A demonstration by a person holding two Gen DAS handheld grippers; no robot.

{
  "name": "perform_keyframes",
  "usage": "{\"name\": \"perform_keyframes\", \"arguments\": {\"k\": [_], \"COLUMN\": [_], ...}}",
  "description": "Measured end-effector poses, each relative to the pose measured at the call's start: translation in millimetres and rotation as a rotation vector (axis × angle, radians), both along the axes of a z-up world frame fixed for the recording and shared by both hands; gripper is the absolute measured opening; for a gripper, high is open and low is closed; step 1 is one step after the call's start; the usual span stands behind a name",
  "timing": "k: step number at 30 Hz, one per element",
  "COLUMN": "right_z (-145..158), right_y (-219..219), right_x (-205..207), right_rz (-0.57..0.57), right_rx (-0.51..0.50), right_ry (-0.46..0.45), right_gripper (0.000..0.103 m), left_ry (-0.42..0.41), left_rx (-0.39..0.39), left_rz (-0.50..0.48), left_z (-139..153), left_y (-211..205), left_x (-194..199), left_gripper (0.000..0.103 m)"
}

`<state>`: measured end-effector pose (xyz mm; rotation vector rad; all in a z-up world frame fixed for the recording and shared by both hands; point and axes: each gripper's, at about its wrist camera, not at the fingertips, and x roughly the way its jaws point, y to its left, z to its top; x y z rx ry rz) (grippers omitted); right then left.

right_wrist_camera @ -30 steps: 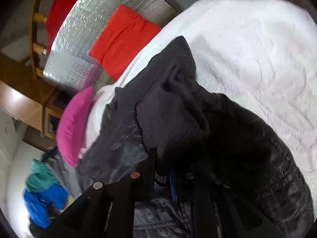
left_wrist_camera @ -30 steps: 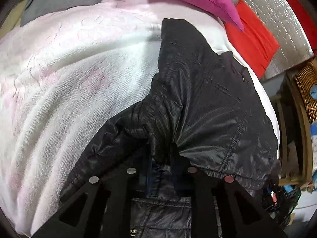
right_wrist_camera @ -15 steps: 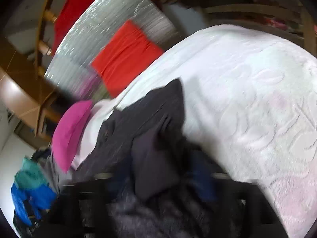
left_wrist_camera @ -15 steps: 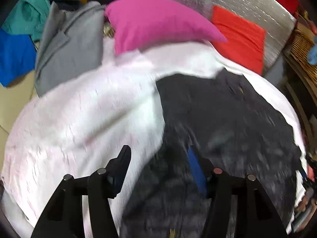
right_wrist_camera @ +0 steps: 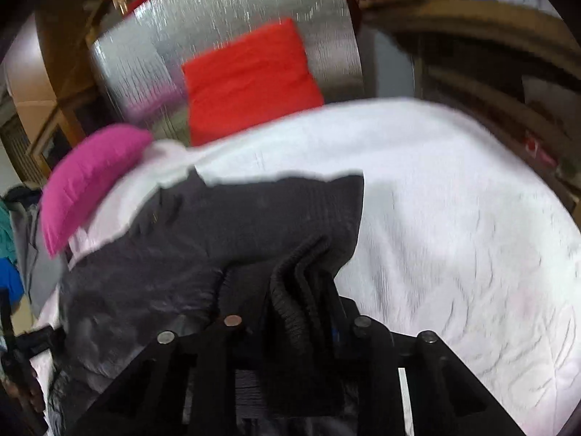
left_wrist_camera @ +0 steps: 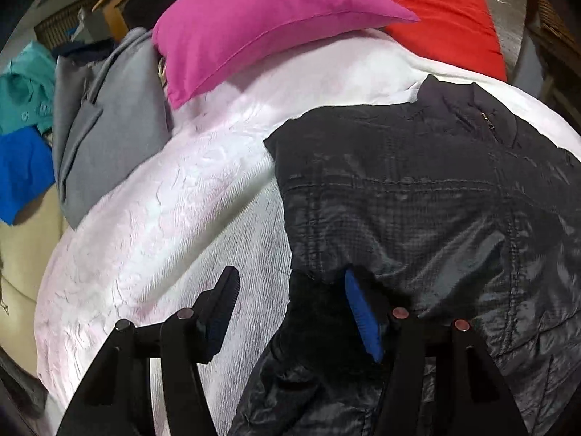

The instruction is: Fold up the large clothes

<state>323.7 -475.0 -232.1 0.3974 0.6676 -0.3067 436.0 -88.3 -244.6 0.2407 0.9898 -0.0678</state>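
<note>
My right tool (right_wrist_camera: 290, 312) is closing on the black jacket's (left_wrist_camera: 417, 189) ribbed cuff (right_wrist_camera: 290, 290); my left tool (left_wrist_camera: 290, 312) is hanging apart, so the sleeve risks slipping loose

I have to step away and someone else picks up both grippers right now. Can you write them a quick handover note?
Left gripper: open, holding nothing, above the jacket's left edge.
Right gripper: jaws closing with the jacket's ribbed hem bunched between them.
Jacket: spread on the white blanket, collar toward the pink pillow and red cushion.
Done: jacket laid out.
Left: probably fold it over, then smooth it.
</note>
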Motion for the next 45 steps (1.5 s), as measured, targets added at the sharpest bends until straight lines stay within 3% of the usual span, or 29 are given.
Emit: {"name": "perform_keyframes", "arguments": {"k": [2, 6, 9, 11, 12, 13, 23, 29, 34, 38, 45], "right_z": [-4.3, -34.0, -33.4, -30.7, -28.9, -26.1, 5.8, 14.3, 1.1, -23.0, -10.9], "right_y": [-2.7, -7.0, -10.0, -12.3, -13.4, -13.0, 13.5, 28.2, 33.1, 28.0, 30.0], "right_x": [4.7, 19.7, 17.7, 14.7, 13.6, 10.3, -20.7, -25.6, -11.1, 10.7, 5.1], "right_rz": [-0.021, -0.040, -0.053, -0.048, -0.044, -0.043, -0.026, -0.013, 0.000, -0.013, -0.011], "right_rx": [0.002, -0.021, 0.014, 0.046, 0.060, 0.071, -0.016, -0.028, -0.029, -0.014, -0.024], "right_ry": [-0.004, 0.089, 0.069, 0.072, 0.074, 0.070, -0.025, -0.074, -0.028, 0.079, 0.063], "right_gripper": [0.024, 0.030, 0.033, 0.047, 0.059, 0.062, 0.062, 0.054, 0.053, 0.054, 0.054], "left_ry": [-0.021, -0.057, -0.076, -0.086, -0.091, -0.097, -0.231, -0.289, -0.312, -0.330, -0.381], "left_rx": [0.002, -0.009, -0.012, -0.017, -0.023, -0.029, -0.055, -0.062, -0.050, -0.040, -0.041], "left_rz": [-0.007, -0.017, -0.013, -0.008, -0.005, -0.003, -0.007, -0.022, -0.039, -0.053, -0.070], "left_z": [-1.9, -3.0, -1.8, -0.2, 0.9, 2.6, 39.9, 64.6, 78.4, 87.8, 111.5], "left_y": [-2.1, -0.8, 0.7, 2.6, 3.8, 5.2, 16.1, 17.9, 14.5, 11.7, 8.3], "left_x": [-1.4, -6.4, -9.0, -10.1, -11.5, -12.9, -38.3, -55.6, -68.8, -80.6, -103.3], "left_gripper": [0.061, 0.061, 0.061, 0.061, 0.061, 0.061, 0.061, 0.061, 0.062, 0.063, 0.065]}}
